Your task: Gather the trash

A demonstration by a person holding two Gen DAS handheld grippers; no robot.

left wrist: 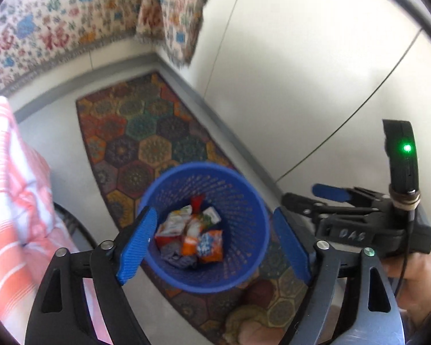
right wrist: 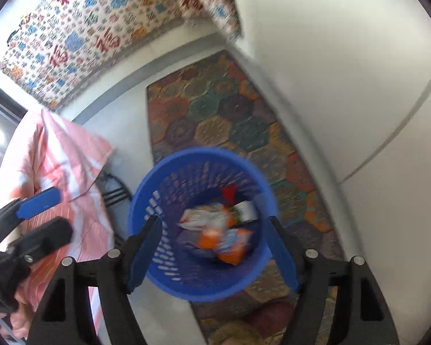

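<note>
A blue perforated basket [left wrist: 186,169] stands on a patterned rug and holds several crumpled snack wrappers [left wrist: 191,233], orange, white and red. My left gripper [left wrist: 215,244] hangs right over the basket's mouth, open, its blue pads touching nothing. The right gripper [left wrist: 316,198] shows at the right edge of that view, held by a hand. In the right wrist view my right gripper [right wrist: 214,254] is also above the basket [right wrist: 186,155], open and empty, with blurred wrappers [right wrist: 212,224] lying below it. The left gripper [right wrist: 46,218] reaches in from the left.
The hexagon-patterned rug [left wrist: 146,132] runs along a pale wall [left wrist: 301,72]. A pink striped cloth [right wrist: 60,149] covers something left of the basket, with a black wire rack [right wrist: 115,189] beside it. Floral fabric [right wrist: 80,37] hangs at the back.
</note>
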